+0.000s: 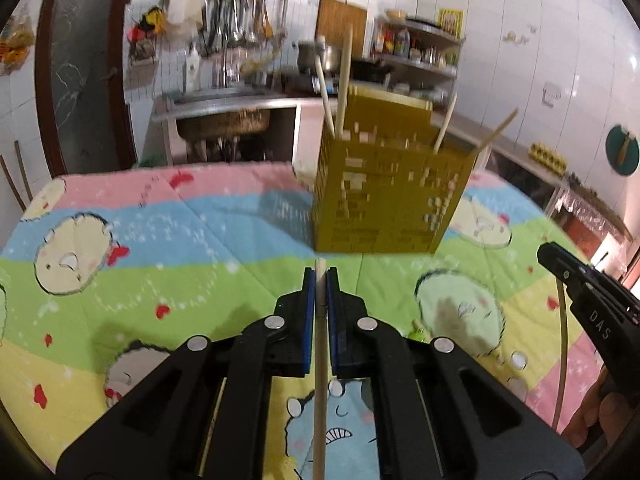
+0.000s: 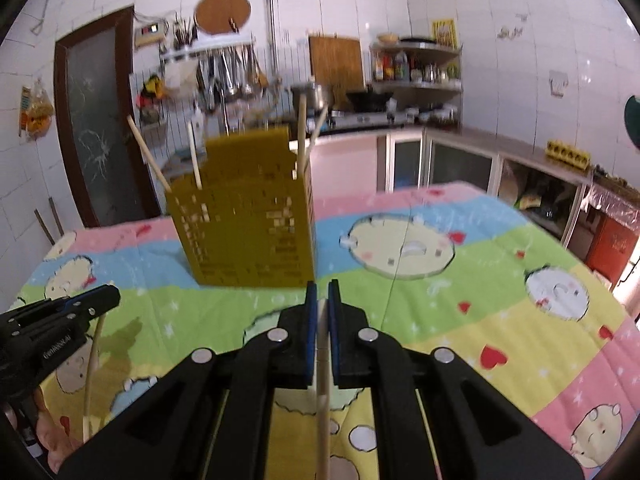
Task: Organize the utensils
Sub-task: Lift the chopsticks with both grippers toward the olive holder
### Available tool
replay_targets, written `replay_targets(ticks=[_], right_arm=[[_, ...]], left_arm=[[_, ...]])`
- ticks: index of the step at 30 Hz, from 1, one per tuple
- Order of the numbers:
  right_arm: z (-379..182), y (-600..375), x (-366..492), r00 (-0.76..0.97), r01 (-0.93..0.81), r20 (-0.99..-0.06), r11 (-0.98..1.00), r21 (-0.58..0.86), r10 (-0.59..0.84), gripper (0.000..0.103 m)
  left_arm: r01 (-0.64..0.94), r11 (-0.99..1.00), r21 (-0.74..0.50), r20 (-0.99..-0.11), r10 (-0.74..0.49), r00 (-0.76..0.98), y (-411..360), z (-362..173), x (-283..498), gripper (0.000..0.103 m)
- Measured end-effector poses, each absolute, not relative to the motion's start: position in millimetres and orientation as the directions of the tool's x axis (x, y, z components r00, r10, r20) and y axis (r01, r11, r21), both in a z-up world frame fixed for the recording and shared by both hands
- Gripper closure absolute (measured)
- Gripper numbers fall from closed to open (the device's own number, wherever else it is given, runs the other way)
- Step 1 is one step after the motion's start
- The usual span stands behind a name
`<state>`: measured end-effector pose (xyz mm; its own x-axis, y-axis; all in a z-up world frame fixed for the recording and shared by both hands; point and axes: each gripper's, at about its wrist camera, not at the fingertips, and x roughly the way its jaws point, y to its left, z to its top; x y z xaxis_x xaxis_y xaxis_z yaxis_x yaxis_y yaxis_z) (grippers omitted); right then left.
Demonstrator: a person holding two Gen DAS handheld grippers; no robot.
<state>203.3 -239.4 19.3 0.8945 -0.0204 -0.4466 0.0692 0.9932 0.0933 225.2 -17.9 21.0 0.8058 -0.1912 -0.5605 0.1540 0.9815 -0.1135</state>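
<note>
Now both pinching. Left hand-held gripper point(image 1: 321, 276) pressed together on a wooden chopstick point(image 1: 320, 380), blue pads touching the stick on both sides, stick running from 6 o'clock up through the pads, tip showing just above them at 12 o'clock. Right hand-held gripper point(image 2: 322, 290) likewise closed on a second chopstick point(image 2: 323, 408), long axis also from 6 to 12 o'clock in its own view, hanging down below the pads.

Ahead, standing on the table point(image 1: 140, 240) with its cartoon cloth, the yellow perforated utensil holder point(image 1: 380, 196). From the left gripper, at about 1 o'clock, near but apart. From the right gripper, at about 11 o'clock point(image 2: 244, 216). So between the two grippers, a little beyond both. Already holding four chopsticks point(image 1: 344, 80), leaning out of the open top at the corners.

Probably the deciding relation: opening of the holder facing up, higher than both sets of pads in the views, while each held stick hangs with most of its length below the pads. Judged next: lift over the rim, keep the long axis near upright, bring the lower end down into the opening. Neither side clearly nearer; distances look similar, though hard to tell with the blur.

Risk, as judgement only: two sticks arriving together at one narrow top, or knocking the leaning ones. Light holder possibly easy to tip.
</note>
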Motion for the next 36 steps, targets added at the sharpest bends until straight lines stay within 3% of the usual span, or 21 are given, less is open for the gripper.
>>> replay_targets(ticks=[13,27,36], right_arm=[[47.9,-249.9,176.2,0.966,0.028,-0.258,0.988,0.15,0.012,0.097],[59.4,-261.0,156.7,0.989,0.013,-0.149,0.981,0.192,0.016,0.097],[62.4,-258.6,150.4,0.991,0.01,-0.13,0.984,0.18,0.014,0.097]], left_arm=[[0.143,0.983,-0.114,-0.395,-0.177,0.902,-8.4,67.6,191.2,0.099],[0.13,0.983,-0.126,-0.346,-0.167,0.923,-0.9,76.6,179.3,0.098],[0.14,0.983,-0.119,-0.343,-0.173,0.923,0.6,79.1,174.3,0.098]])
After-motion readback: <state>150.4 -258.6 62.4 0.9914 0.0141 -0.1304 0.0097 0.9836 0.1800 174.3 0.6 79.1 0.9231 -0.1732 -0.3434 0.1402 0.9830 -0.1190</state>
